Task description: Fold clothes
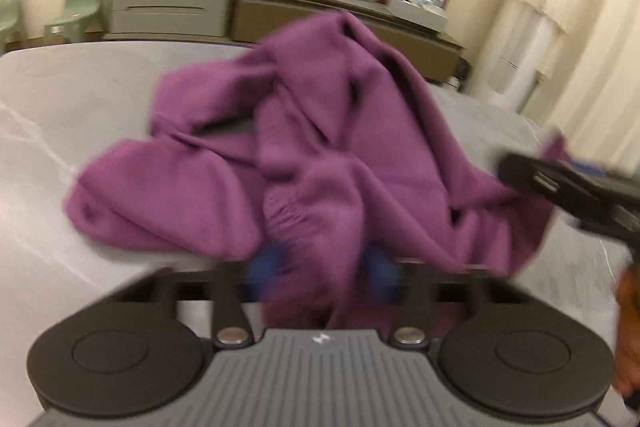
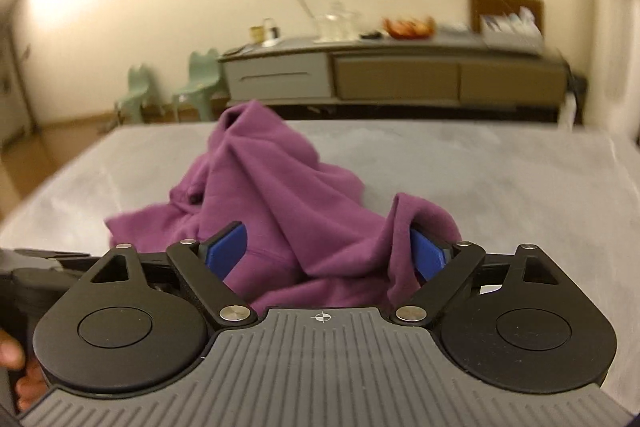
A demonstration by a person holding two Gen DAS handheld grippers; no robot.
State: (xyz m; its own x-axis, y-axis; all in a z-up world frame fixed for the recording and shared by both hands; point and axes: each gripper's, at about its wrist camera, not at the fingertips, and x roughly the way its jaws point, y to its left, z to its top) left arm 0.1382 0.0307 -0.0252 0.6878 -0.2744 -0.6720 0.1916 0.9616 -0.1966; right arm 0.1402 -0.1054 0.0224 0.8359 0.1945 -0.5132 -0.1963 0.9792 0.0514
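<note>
A crumpled purple garment (image 1: pixel 320 147) lies heaped on the grey table (image 1: pixel 60 107). In the left wrist view my left gripper (image 1: pixel 320 271) has its blue pads (image 1: pixel 266 265) close together with a bunch of the purple cloth between them. In the right wrist view the garment (image 2: pixel 272 203) lies just ahead, and my right gripper (image 2: pixel 326 251) is open with its blue pads (image 2: pixel 226 247) wide apart; a fold of cloth drapes over the right pad. The right gripper also shows at the right edge of the left wrist view (image 1: pixel 576 195), over the garment's edge.
A grey and brown sideboard (image 2: pixel 400 79) with glassware and a fruit bowl stands along the far wall. Two small green chairs (image 2: pixel 200 87) stand left of it. White curtains (image 1: pixel 560 7) hang at the right. The table's far edge (image 2: pixel 400 125) lies beyond the garment.
</note>
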